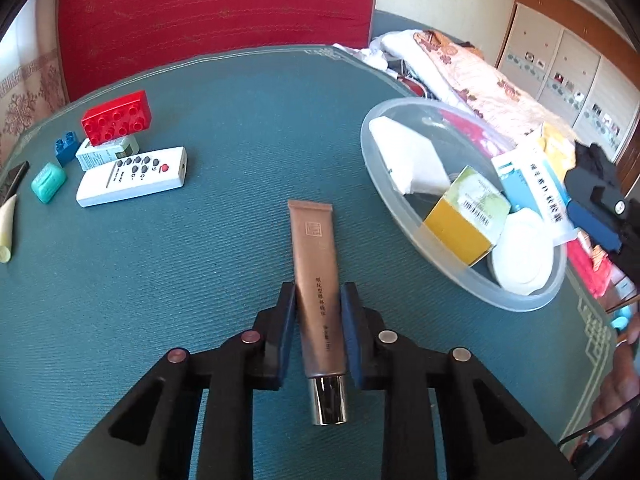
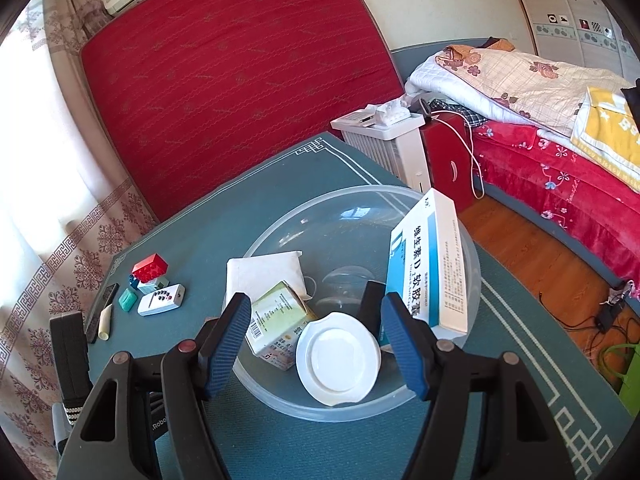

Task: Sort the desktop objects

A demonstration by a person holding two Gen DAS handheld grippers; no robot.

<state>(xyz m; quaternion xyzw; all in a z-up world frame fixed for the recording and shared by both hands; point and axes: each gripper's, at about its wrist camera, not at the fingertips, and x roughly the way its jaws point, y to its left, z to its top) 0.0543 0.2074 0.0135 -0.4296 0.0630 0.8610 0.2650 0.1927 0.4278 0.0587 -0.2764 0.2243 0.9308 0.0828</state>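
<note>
- The left gripper (image 1: 318,292) has its blue pads closed against the sides of a brown cosmetic tube (image 1: 316,280), which lies on the teal table mat (image 1: 240,112); the tube's crimped end points away from the gripper and its silver cap (image 1: 329,400) sits back between the black arms.
- Ahead and to the right of the left gripper is a clear plastic bowl (image 1: 400,216) holding a white packet (image 1: 404,156), a yellow-and-green carton (image 1: 466,216), a white round lid (image 1: 520,252) and a blue-and-white medicine box (image 1: 536,184).
- Far ahead on its left lie a white remote control (image 1: 132,178), a teal soap-shaped piece (image 1: 48,182), a small blue brick (image 1: 66,148) and a red building brick (image 1: 117,118) resting on a small white-green box (image 1: 106,152).
- At the far left edge lies a pale yellow tube (image 1: 7,232).
- The right gripper (image 2: 316,308) hangs released over the near rim of the bowl (image 2: 360,200), jaws wide apart and gripping nothing.
- The white lid (image 2: 338,358) lies just beyond and between its fingers; the medicine box (image 2: 436,264) leans on the bowl wall beside the right finger.
</note>
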